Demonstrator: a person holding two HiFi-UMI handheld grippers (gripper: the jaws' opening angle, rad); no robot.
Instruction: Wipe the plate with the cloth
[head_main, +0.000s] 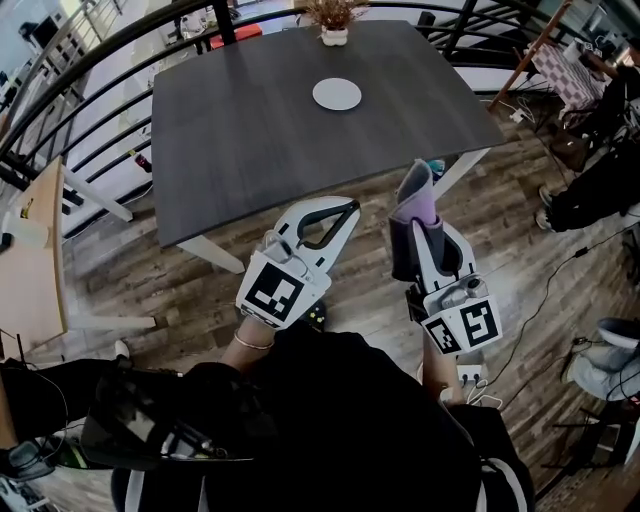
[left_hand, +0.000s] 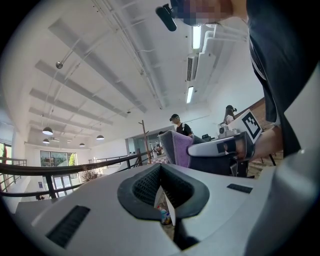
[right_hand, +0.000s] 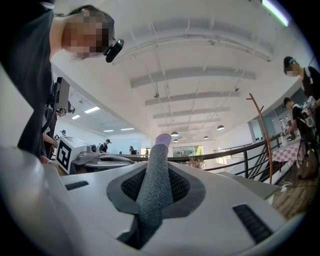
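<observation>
- The left gripper (head_main: 338, 212) has its jaws closed together with nothing between them. It is held roughly level, short of the near edge of the table (head_main: 230, 150).
- The plate (head_main: 337, 94) lies flat on the table, ahead of both grippers and well apart from them. It is nearer the far edge, where a small potted plant (head_main: 334, 18) stands beyond it. Nothing touches the plate.
- The right gripper (head_main: 421, 222), just beside the left one, is clamped on the cloth (head_main: 416, 190). In the right gripper view the grey fold runs up between the pads and stands out past the tips, with a purple face showing at its end.
- Progress: the cloth is in hand, so the pick-up looks done. The wiping itself has not begun, since the cloth is nowhere near the plate.
- Left to do, by this reading: carry the right gripper forward over the table, lower the free end of the cloth onto the plate, and rub it across the surface. The left gripper may be needed to steady the rim.
- The plate is too small in the head view to say whether it carries any dirt; it looks plain white.
</observation>
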